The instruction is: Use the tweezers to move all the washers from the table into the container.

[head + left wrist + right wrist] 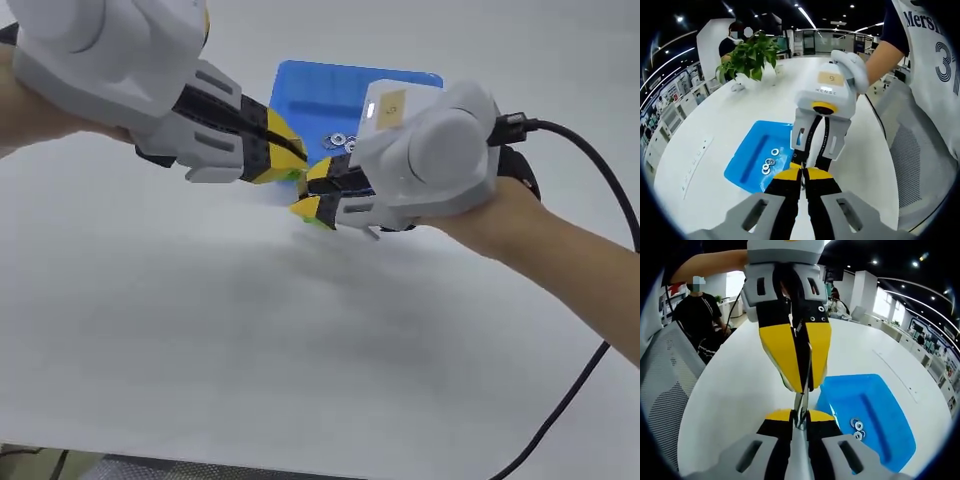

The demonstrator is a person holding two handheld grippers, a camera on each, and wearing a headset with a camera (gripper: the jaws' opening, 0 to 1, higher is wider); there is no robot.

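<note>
Left gripper (292, 160): in front of the blue plastic tray (310, 90), fingers narrow, clamped on slim silver tweezers (800, 407).
Tweezers: mostly hidden between both fingertip pairs.
Small metal washers (340, 140): inside tray, partly hidden.
Right gripper (305, 192): fingers pinching the same tweezers.

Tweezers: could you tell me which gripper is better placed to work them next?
Probably the right gripper: the tweezers run straight out from its closed jaws, while the left gripper pinches only their far end. The container lies just beside them.
</note>
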